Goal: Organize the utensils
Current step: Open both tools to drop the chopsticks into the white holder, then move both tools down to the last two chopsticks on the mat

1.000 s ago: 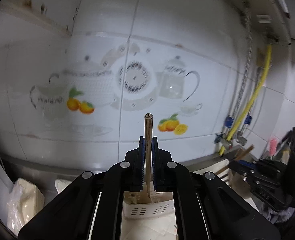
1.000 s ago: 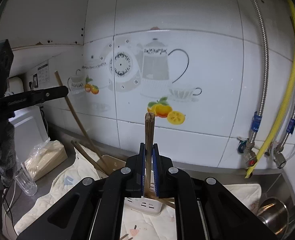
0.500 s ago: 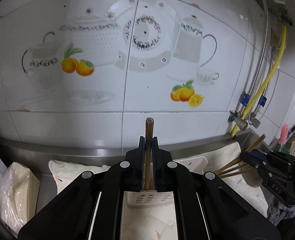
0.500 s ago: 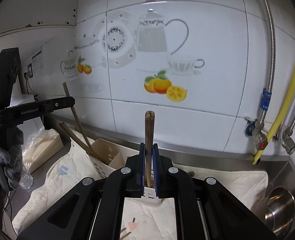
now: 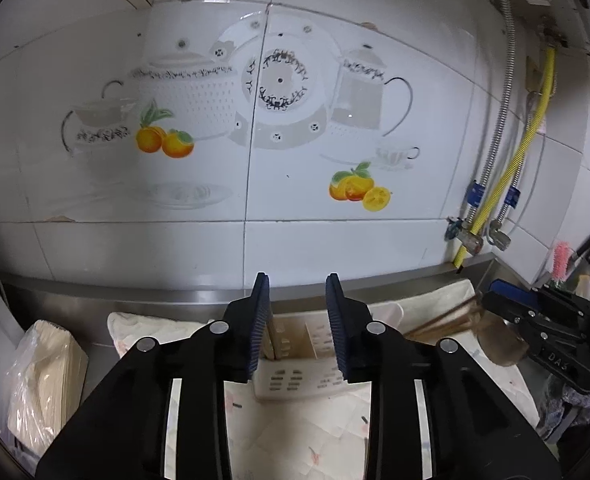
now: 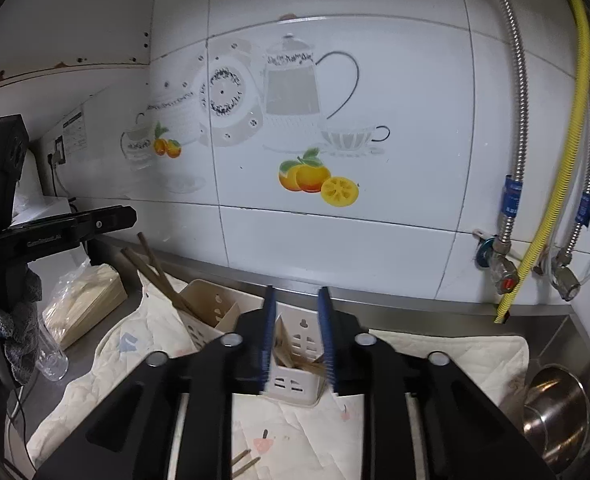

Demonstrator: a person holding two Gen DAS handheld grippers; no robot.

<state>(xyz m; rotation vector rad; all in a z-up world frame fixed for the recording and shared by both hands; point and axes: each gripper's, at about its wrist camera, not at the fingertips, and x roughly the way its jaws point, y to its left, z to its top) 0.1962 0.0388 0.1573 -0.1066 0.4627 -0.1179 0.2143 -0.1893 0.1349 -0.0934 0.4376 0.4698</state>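
Observation:
In the left wrist view my left gripper [image 5: 298, 278] hangs over a cream utensil holder [image 5: 295, 376]. Its jaws are opening, and nothing is pressed between the blue pads [image 5: 261, 320]. A wooden chopstick [image 5: 271, 340] stands in the holder just behind the left pad. My right gripper [image 6: 297, 289] is opening too, above a white holder [image 6: 295, 384] with several chopsticks [image 6: 291, 356] inside; its pads grip nothing. More chopsticks [image 6: 155, 276] lean out of a beige compartment [image 6: 215, 312] below the left gripper [image 6: 55, 228]. The right gripper [image 5: 535, 316] shows at the right of the left view.
A quilted cloth [image 6: 435, 352] covers the steel counter under the holders. A steel pot [image 6: 555, 400] sits at the right, a glass [image 6: 53, 360] and a bagged wooden stack [image 6: 87, 300] at the left. Hoses [image 6: 567, 160] run down the tiled wall. Loose chopsticks [image 6: 243, 460] lie on the cloth.
Both grippers were shut on an upright chopstick; both have opened and the chopsticks have dropped into the holders. The left gripper has sunk closer to its holder.

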